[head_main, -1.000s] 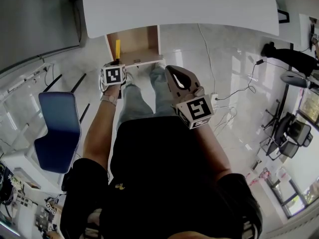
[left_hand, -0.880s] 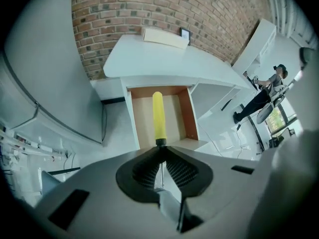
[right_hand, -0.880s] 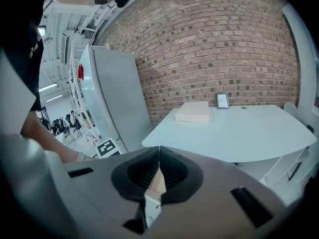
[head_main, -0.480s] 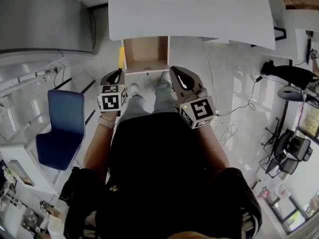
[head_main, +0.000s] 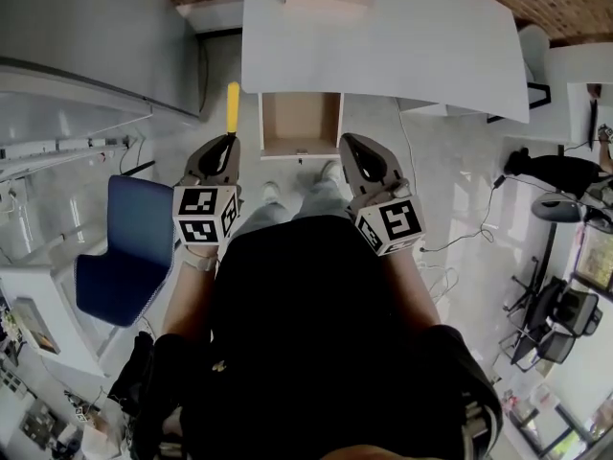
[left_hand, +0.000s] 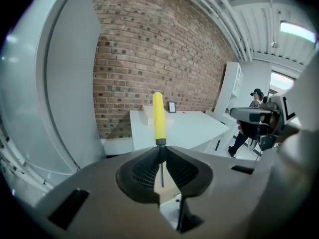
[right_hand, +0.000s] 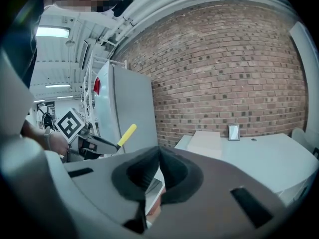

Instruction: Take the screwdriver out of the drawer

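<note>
My left tool (left_hand: 160, 147) pinches the thin steel shaft of the screwdriver (left_hand: 158, 116) between ribbed dark pads (left_hand: 139, 171), seen only in its own view. The head view shows the round yellow handle left of the open wooden drawer (head_main: 300, 121), outside it. My right tool (right_hand: 158, 149) is closed and empty.

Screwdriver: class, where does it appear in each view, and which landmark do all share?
Head view: screwdriver upper left, above the left gripper.
Left gripper view: handle centre, upright, shaft between jaws.
Right gripper view: handle left of centre, tilted.
Shared landmark: the white table.
</note>
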Demonstrator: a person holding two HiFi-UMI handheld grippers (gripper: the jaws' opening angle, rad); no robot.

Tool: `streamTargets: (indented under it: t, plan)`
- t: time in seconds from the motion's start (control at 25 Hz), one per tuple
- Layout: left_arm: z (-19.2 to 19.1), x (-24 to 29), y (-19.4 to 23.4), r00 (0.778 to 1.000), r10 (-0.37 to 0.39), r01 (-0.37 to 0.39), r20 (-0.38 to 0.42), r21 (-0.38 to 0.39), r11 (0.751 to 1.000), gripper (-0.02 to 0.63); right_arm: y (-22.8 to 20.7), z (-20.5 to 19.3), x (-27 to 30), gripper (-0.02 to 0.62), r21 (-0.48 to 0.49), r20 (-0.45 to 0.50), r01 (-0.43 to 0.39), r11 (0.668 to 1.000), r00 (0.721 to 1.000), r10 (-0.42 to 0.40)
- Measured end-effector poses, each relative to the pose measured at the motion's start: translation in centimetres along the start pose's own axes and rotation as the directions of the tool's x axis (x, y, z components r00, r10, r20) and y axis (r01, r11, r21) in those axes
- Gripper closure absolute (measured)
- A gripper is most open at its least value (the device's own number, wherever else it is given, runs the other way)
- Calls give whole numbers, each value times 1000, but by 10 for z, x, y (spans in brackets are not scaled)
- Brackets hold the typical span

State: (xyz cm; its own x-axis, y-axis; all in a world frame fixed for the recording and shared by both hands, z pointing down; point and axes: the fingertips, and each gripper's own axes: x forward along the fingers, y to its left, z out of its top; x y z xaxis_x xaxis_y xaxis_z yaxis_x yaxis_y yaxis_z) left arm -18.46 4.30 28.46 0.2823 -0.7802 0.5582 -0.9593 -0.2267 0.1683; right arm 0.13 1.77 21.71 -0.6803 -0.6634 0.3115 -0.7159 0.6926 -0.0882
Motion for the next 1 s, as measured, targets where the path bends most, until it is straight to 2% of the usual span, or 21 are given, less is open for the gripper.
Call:
streamTargets:
  t: [0.24,0.52,1.0]
  plan:
    - [39,-31,7,988,-37,36,153,11,999,561,15,27,10,586,-36,46,-18,999,999,19]
    - [67,-54,22,963,-14,1,269,51,999,561,34,53,23,586,-81,80,-54,995,995,61]
    - [93,-77,35,935,-9,-11,356,54,998,561,63,77,42,589,-129,95,-111,985,988,124]
